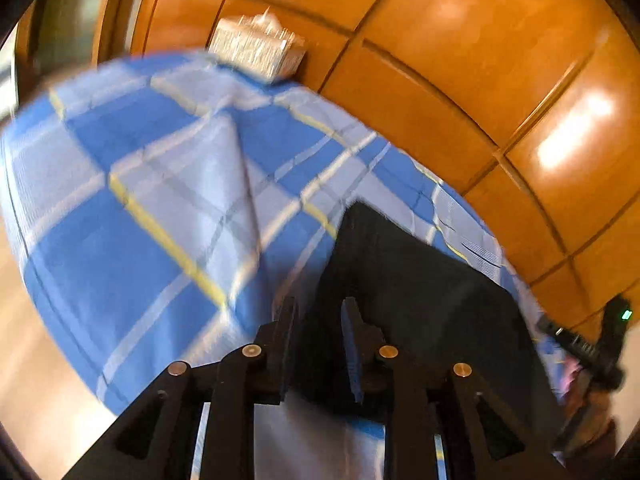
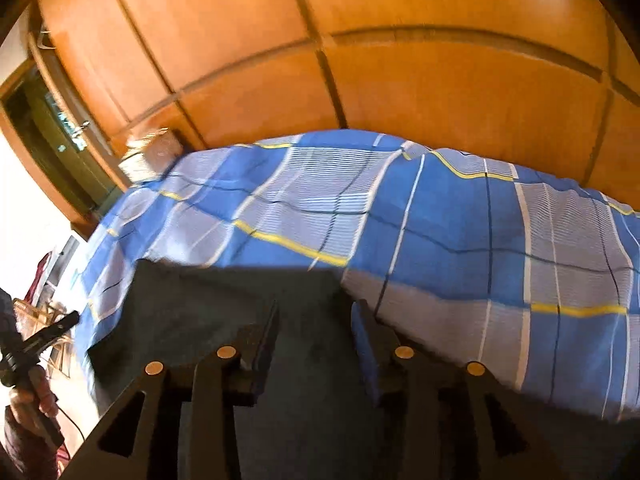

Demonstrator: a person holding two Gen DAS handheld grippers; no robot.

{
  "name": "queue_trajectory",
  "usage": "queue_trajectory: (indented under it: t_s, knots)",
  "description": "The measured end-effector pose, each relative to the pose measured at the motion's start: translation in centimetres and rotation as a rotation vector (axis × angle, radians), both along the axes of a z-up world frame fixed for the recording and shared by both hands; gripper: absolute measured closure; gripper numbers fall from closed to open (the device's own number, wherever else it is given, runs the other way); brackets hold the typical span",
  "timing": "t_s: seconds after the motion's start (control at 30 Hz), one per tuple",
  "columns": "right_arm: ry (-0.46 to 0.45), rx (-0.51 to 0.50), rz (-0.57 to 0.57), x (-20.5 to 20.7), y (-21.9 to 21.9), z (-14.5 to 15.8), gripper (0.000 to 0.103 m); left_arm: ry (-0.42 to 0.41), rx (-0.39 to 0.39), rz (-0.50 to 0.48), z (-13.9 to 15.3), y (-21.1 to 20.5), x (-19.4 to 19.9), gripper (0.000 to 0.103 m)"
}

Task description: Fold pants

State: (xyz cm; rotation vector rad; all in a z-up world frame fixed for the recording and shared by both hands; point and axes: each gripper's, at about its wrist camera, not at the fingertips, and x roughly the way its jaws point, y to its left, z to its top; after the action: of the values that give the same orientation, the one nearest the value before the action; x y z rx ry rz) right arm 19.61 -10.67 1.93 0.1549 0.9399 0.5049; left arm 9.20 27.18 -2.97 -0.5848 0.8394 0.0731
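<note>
Lying flat on bed: dark pants (image 1: pixel 420 292), blurred in both views. On checked blue sheet (image 1: pixel 132 208), toward 4 o'clock in left wrist view; toward 7 o'clock in right wrist view (image 2: pixel 224 304), top edge straight, running 9 to 3.

Left gripper (image 1: pixel 320 320) at 6 o'clock, fingers (image 1: pixel 288 344) narrowly parted, straddling left edge of pants; nothing clearly pinched, contact with cloth not readable through blur. Right gripper (image 2: pixel 316 320) at 6 o'clock of own view, fingers (image 2: pixel 366 344) parted wider, over pants near upper right corner; cloth visible in gap, no grip seen, touching or hovering cannot tell.

Right gripper also seen from left view at 4 o'clock edge (image 1: pixel 592 344), green light on body. Left gripper seen from right view at 8 o'clock (image 2: pixel 38 340), hand (image 2: pixel 28 400) wrapped round handle.

Sheet (image 2: pixel 440 216) rumpled, yellow and white lines. Orange wood panels (image 1: pixel 460 52) behind bed from 11 to 3 o'clock, same panels (image 2: pixel 280 40) across top of right view. Pale box (image 1: pixel 256 48) at 11 o'clock by bed head, seen again (image 2: pixel 154 152) at 9 o'clock. Door (image 2: pixel 60 132) at 9 o'clock edge.
</note>
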Motion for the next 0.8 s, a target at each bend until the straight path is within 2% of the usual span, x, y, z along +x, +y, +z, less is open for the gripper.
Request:
queue_trajectory:
  t_s: [0.1, 0.23, 0.3, 0.37, 0.4, 0.47, 0.53, 0.6, 0.67, 0.7, 0.77, 0.8]
  knots:
    - [0.005, -0.002, 0.051, -3.5, -0.1, 0.4, 0.064, 0.034, -0.030, 0.012, -1.3, -0.5, -1.0, 0.078]
    - [0.042, -0.044, 0.108, -8.2, 0.0, -1.0, 0.064, 0.046, -0.100, 0.034, -2.1, -1.1, -0.7, 0.051]
    - [0.070, -0.055, 0.117, -9.7, 0.0, -2.2, 0.064, 0.075, -0.121, 0.046, -2.9, -1.3, 0.1, 0.054]
    - [0.087, -0.069, 0.119, -10.9, 0.0, -3.1, 0.064, 0.108, -0.108, 0.055, -3.7, -1.5, 0.8, 0.083]
    - [0.092, -0.074, 0.118, -11.5, -0.2, -3.5, 0.064, 0.121, -0.103, 0.071, -4.1, -1.6, 0.9, 0.084]
    - [0.095, -0.085, 0.120, -12.5, -0.1, -4.2, 0.064, 0.074, -0.097, 0.079, -3.6, -1.6, 0.2, 0.091]
    - [0.091, -0.093, 0.119, -13.0, -0.1, -4.4, 0.064, 0.053, -0.005, 0.086, -2.7, -2.4, -0.8, 0.091]
    - [0.092, -0.097, 0.117, -13.1, -0.1, -4.7, 0.064, 0.092, 0.122, 0.071, -3.1, -3.6, -0.6, 0.091]
    - [0.086, -0.083, 0.119, -13.3, -0.3, -5.0, 0.064, 0.114, 0.189, 0.084, -3.5, -4.3, -0.4, 0.078]
    - [0.085, -0.080, 0.118, -13.2, -0.3, -5.0, 0.064, 0.121, 0.249, 0.087, -3.1, -5.0, -0.3, 0.074]
    - [0.083, -0.067, 0.109, -13.0, -0.5, -5.1, 0.064, 0.128, 0.307, 0.110, -2.4, -5.6, -0.4, 0.061]
    - [0.083, -0.059, 0.103, -13.2, -0.6, -5.1, 0.064, 0.129, 0.350, 0.119, -1.7, -6.2, -0.8, 0.061]
